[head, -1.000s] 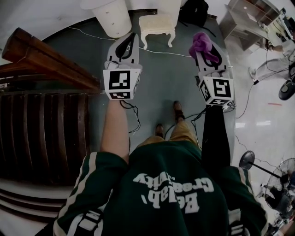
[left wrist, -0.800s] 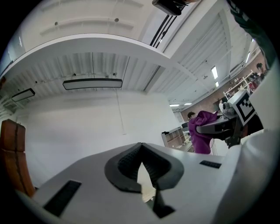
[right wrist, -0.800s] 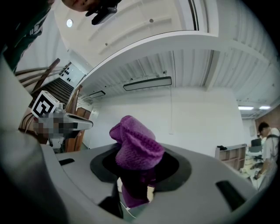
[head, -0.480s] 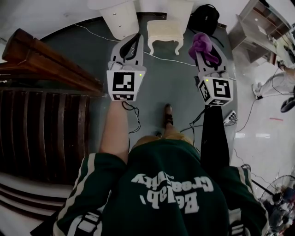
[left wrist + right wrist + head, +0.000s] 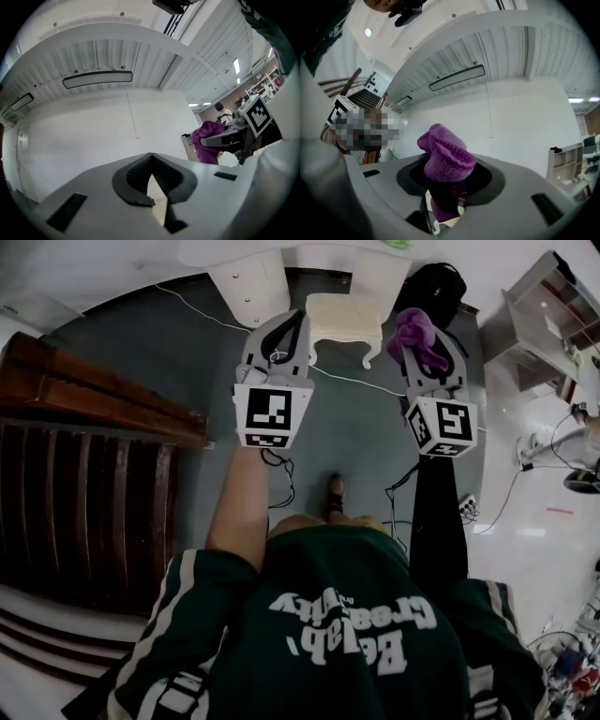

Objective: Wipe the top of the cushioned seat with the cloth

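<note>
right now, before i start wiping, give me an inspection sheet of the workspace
surface: cushioned seat, cream top looks bare, standing ahead on the grey floor
job's things: purple cloth bunched in the right gripper, not on the seat
clutter: black bag on the floor beside the seat
grippers: left gripper jaws together, empty; right gripper jaws shut on the cloth
cables: white cable across the floor near the seat; black cable by the feet; power strip at right
surroundings: dark wooden structure at left; white cabinet beyond the seat
</note>
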Motion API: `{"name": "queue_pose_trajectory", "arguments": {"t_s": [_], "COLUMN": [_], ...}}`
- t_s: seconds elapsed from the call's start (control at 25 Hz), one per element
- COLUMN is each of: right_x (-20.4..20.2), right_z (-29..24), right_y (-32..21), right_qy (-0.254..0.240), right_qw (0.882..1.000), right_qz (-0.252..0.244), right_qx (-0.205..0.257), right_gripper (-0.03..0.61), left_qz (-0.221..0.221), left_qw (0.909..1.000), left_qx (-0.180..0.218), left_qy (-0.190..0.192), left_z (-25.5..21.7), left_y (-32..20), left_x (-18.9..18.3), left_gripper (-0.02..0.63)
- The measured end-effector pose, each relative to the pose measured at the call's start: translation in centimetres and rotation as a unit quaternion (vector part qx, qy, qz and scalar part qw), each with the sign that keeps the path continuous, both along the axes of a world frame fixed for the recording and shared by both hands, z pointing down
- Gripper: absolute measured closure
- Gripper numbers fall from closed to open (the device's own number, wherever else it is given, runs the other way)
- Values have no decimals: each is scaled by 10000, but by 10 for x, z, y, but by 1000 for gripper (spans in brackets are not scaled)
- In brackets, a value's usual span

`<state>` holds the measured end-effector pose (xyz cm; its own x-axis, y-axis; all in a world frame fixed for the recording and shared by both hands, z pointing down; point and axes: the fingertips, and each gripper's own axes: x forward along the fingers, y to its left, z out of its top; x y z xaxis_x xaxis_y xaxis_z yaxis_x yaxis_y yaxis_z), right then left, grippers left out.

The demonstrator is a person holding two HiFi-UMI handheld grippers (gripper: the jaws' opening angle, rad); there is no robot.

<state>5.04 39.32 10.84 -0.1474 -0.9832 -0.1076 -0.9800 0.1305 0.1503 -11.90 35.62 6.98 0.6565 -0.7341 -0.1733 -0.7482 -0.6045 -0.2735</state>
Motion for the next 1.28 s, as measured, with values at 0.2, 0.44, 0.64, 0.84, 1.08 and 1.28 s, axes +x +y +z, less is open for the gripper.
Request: {"name": "queue_pose_trajectory", "arguments": {"t_s": [0.2, 0.44, 0.64, 0.84, 1.08, 1.28], "right_x": [26, 38, 38, 39, 45, 44], "right_z": [6, 3, 2, 8, 9, 15], "right_y": [-45, -76, -109, -158, -243, -316], "right_qy": [-11, -95, -109, -37, 21, 9], "right_qw": [9999, 9999, 9999, 9999, 9996, 9988], "right_qz": [-18, -81, -85, -9, 188, 275], "right_qx": [-113, -72, -83, -141, -226, -411], "right_gripper": [402, 402, 402, 400, 400, 403], "left_qz": [-111, -240, -343, -284, -167, -18], "left_qw": [9999, 9997, 9994, 9995, 9996, 9997], "left_qx": [-11, -14, 2, 33, 214, 61], "left_qy": [27, -15, 40, 116, 102, 224], "left_z": [-3, -5, -9, -6, -9, -3], "left_y": [-43, -79, -118, -174, -268, -351], "left_x": [22, 26, 18, 19, 30, 34], "left_gripper": [598, 598, 598, 598, 598, 598]}}
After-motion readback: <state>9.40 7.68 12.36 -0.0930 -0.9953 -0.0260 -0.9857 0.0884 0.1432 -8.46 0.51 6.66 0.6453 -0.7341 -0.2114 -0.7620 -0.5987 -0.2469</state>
